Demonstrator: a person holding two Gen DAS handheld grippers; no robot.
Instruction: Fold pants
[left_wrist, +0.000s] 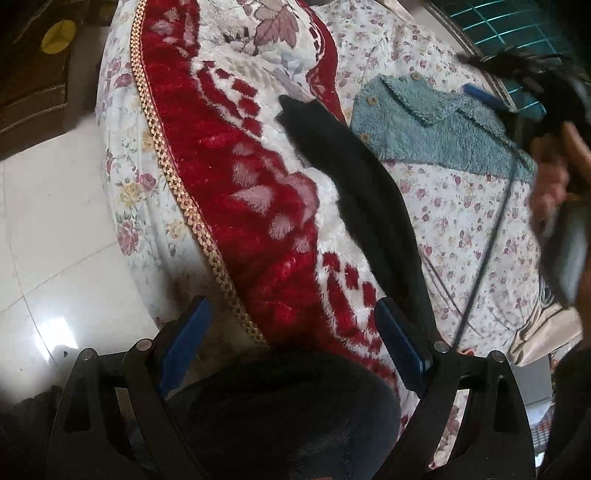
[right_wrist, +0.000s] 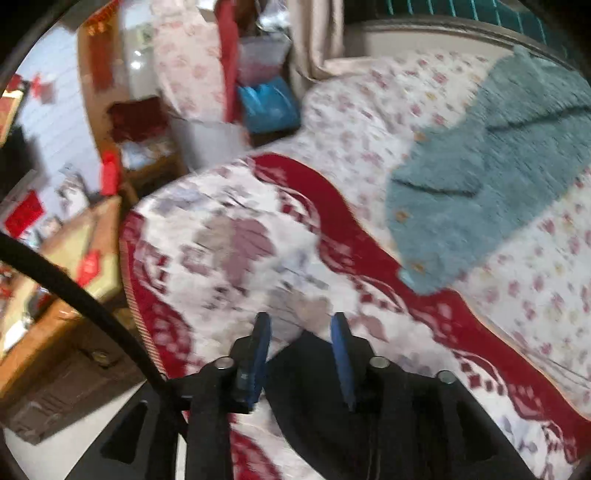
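Pants (left_wrist: 354, 184): black, one long dark strip lying along the red-and-white plush blanket (left_wrist: 258, 206), its far end toward the blanket's leaf motif; dark cloth, likely the same garment, bunched between the near fingers in both views.
Landmark: the plush blanket, spread over the bed's near side.
Left gripper (left_wrist: 291, 347): jaws wide apart, blue pads clear of contact; dark fabric bulges at the base between them, so it seems to cradle rather than pinch.
Right gripper (right_wrist: 301, 354): jaws partly apart above the blanket, black cloth at their root; whether they pinch it cannot be told, the view being smeared.
Judged step: early; the pants seem drawn out lengthwise to lie flat before folding.
Teal fleece jacket (left_wrist: 436, 129): buttoned, beyond the blanket's far edge, on the floral bedsheet (left_wrist: 461, 229); apart from the pants.
Cable (left_wrist: 487, 251): thin, dark, crossing the sheet beyond the blanket.
Floor (left_wrist: 48, 229): pale glossy tiles below the blanket's gold-braided hem.
Room: cluttered wooden furniture (right_wrist: 74, 236), curtain (right_wrist: 314, 37) and blue bag (right_wrist: 267, 107) past the blanket's far corner.
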